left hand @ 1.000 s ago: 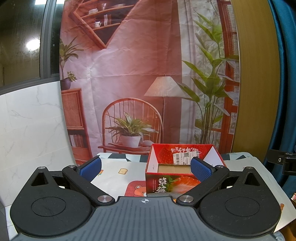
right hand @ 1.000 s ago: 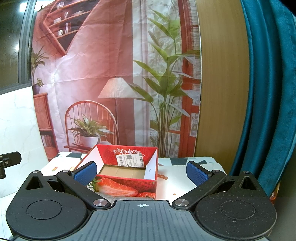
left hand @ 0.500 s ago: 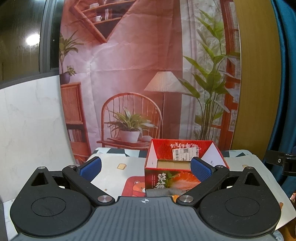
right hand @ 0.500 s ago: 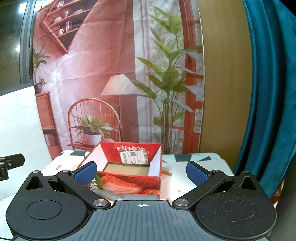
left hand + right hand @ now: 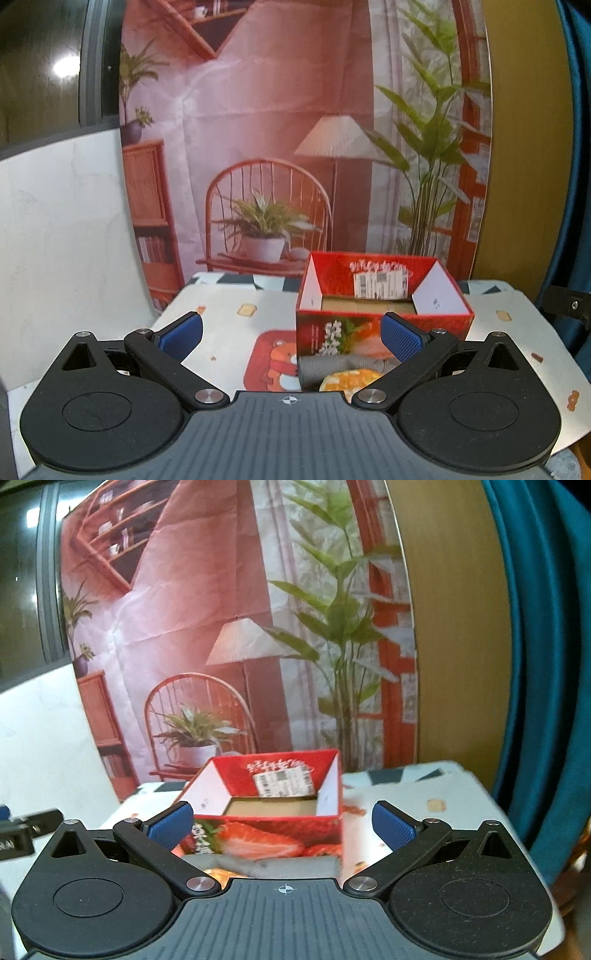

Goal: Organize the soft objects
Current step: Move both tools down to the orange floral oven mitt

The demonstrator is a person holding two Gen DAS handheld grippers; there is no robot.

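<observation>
Both jaws are spread wide, nothing gripped. The grey cloth (image 5: 325,367), near the strawberry box (image 5: 380,317), looks floppy and light; best pinched at a bunched fold.

Warm indoor light, fisheye-bent edges, slight motion blur.

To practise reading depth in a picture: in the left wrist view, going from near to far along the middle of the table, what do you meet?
Left hand-held gripper, open → grey folded cloth → red strawberry box → printed backdrop with chair and lamp.
</observation>
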